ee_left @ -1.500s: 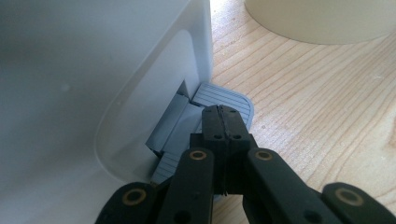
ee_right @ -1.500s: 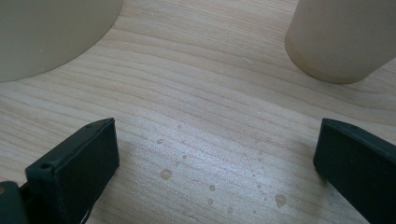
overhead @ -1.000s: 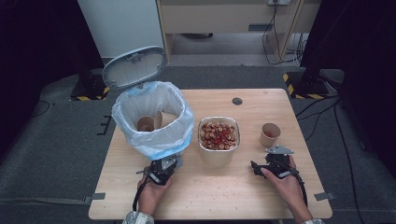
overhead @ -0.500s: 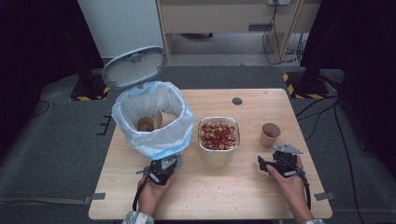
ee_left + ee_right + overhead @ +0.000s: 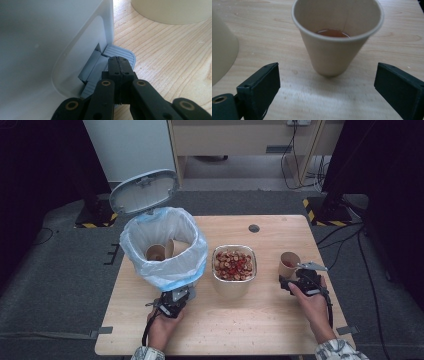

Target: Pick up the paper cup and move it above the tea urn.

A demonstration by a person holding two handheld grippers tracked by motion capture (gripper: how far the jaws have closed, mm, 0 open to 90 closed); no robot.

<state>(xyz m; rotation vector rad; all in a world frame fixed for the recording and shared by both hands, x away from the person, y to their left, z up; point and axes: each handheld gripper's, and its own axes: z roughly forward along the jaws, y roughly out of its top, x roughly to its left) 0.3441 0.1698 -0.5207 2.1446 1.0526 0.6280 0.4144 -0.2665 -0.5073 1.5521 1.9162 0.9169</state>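
Note:
A paper cup (image 5: 289, 264) stands at the table's right; in the right gripper view the cup (image 5: 337, 37) holds a little reddish-brown liquid. My right gripper (image 5: 295, 280) sits just in front of it. Its jaws (image 5: 327, 85) have just been opening, stand wide apart, and have nothing between them; the cup is slightly beyond the tips. My left gripper (image 5: 174, 299) is shut with its tips (image 5: 120, 61) resting on the grey pedal (image 5: 118, 51) of the white bin (image 5: 50, 37). The bin (image 5: 162, 247), lined with a pale blue bag, has its lid (image 5: 144, 191) up.
A bowl (image 5: 234, 265) of reddish food pieces stands mid-table between bin and cup; its pale side shows as the bowl (image 5: 222, 50) left of my right gripper. Two brown paper cups (image 5: 157, 252) lie inside the bin. A dark round hole (image 5: 254, 228) marks the table's far side.
My right gripper has moved right and away from the person, closer to the paper cup. The left gripper and the bin's raised lid have stayed as they were.

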